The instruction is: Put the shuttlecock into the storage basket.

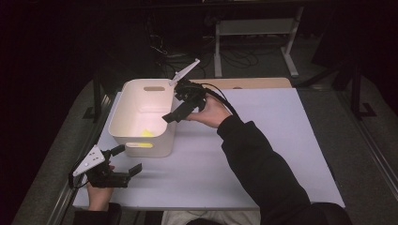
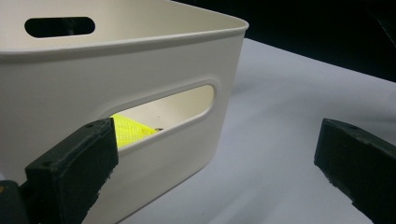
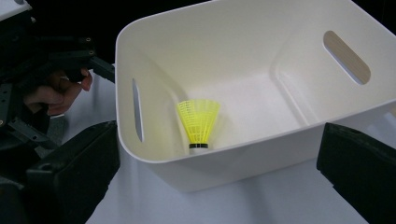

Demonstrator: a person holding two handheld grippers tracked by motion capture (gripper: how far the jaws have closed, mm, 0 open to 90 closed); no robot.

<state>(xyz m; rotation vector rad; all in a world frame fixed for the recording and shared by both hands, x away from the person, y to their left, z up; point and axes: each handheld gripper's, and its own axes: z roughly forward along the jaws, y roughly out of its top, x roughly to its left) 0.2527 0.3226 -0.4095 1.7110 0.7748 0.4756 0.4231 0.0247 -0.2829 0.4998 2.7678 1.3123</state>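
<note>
Yellow shuttlecock (image 3: pixel 199 122) sits inside the white bin (image 1: pixel 123 133), on its floor near the wall that faces the person, cork end down as far as the right gripper view shows; through that wall's handle slot a bit of yellow shows in the left gripper view. Right gripper (image 1: pixel 177 112) hangs over the bin's right rim, jaws spread wide, holding nothing. Left gripper (image 1: pixel 126 159) rests low on the white table (image 1: pixel 263 154) just beside the bin's near wall, jaws apart too, nothing between them.
</note>
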